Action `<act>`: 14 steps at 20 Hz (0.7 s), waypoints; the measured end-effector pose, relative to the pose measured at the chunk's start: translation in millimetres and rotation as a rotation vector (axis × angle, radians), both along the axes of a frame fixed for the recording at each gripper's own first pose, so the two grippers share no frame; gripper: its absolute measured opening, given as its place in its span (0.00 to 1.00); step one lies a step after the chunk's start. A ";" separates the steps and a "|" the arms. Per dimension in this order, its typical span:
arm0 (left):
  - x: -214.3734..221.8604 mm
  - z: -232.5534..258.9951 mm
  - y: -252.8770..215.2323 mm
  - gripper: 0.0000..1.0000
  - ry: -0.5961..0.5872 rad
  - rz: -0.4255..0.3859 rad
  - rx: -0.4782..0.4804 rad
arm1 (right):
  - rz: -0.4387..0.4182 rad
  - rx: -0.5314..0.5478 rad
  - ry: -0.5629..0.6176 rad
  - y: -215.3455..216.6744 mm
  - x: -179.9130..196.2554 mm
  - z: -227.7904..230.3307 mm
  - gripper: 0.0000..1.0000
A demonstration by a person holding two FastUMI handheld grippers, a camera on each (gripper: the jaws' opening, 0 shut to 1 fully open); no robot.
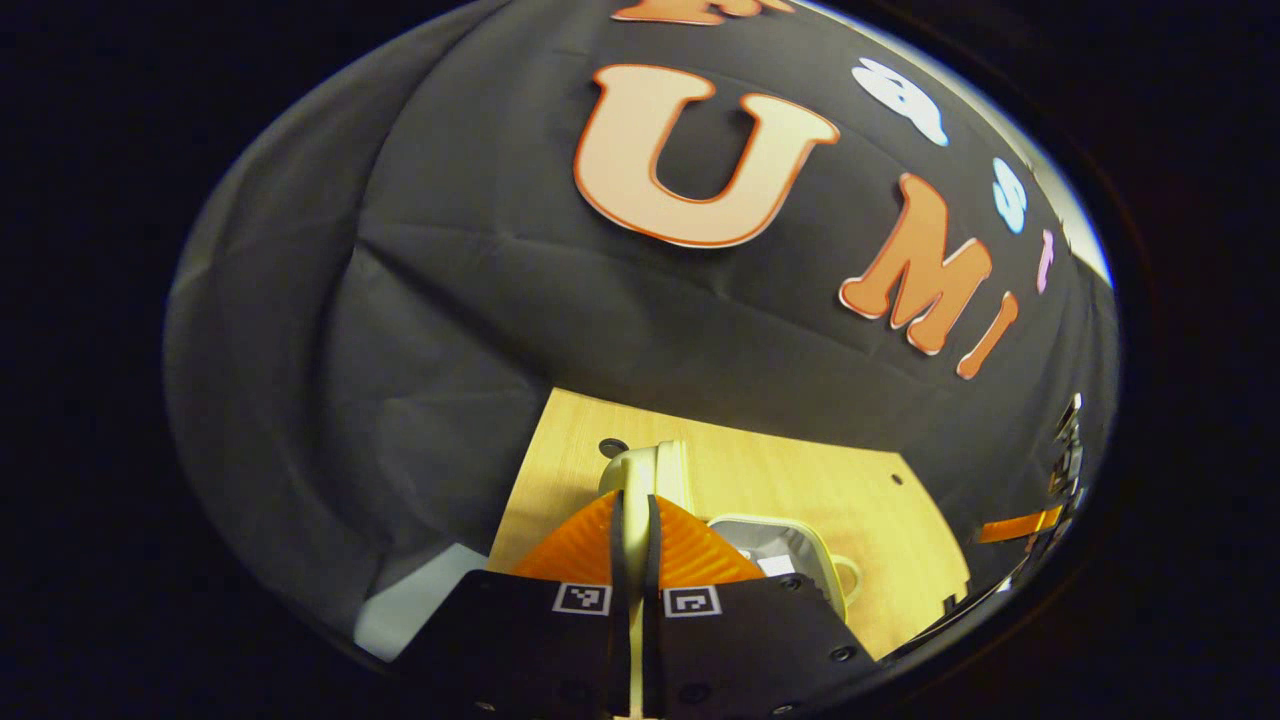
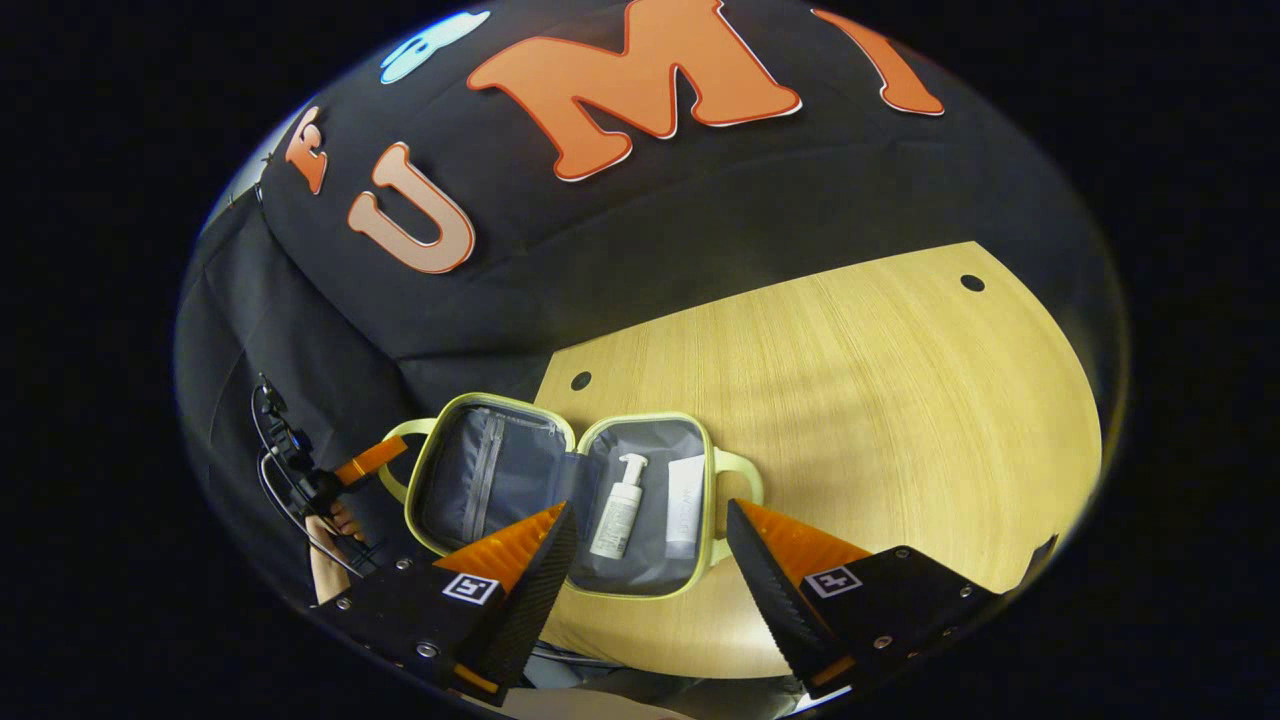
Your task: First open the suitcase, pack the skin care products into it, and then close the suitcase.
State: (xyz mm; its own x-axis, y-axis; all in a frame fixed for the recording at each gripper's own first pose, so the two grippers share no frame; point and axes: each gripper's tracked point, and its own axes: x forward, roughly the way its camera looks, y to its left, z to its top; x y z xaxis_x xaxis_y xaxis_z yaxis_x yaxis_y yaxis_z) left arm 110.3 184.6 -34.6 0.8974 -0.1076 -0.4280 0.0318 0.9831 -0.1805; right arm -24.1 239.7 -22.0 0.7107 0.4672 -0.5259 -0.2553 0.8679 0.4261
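The small pale-green suitcase (image 2: pixel 409 500) lies open on the wooden table (image 2: pixel 850 400), both grey-lined halves facing up. A white pump bottle (image 2: pixel 618 510) and a white tube (image 2: pixel 684 505) lie side by side in its right half. My right gripper (image 2: pixel 652 510) hovers open just above and in front of that half, holding nothing. My left gripper (image 1: pixel 637 500) is shut on the handle (image 1: pixel 640 465) of the lid half; in the right gripper view it sits at the case's left handle (image 2: pixel 400 435), held by a hand (image 2: pixel 325 540). The other half (image 1: pixel 800 545) lies to its right.
The table (image 1: pixel 800 480) has small round holes near its back edge (image 2: pixel 972 283). Black cloth walls close in behind and to the left. Bare wood stretches to the right of the suitcase.
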 end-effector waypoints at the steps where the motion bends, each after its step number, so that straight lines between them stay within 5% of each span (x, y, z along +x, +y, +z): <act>1: -3.0 5.0 -12.9 0.05 0.002 0.017 0.021 | 0.013 0.007 -0.009 -12.4 3.0 2.2 0.95; 10: -11.2 30.4 -168.6 0.05 0.011 0.070 0.178 | -0.017 -0.048 -0.157 -155.2 32.0 29.6 0.95; 14: -2.3 15.1 -227.7 0.05 0.051 0.070 0.340 | -0.054 -0.105 -0.222 -211.0 29.8 36.7 0.95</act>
State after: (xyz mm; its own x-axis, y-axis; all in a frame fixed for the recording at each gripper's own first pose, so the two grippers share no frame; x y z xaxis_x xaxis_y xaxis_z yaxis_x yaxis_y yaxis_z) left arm 108.0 -43.1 -19.4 0.8740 0.1101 -0.4733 -0.0388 0.9867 0.1578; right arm 5.7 28.7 14.7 0.8366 0.3762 -0.3981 -0.2842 0.9195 0.2716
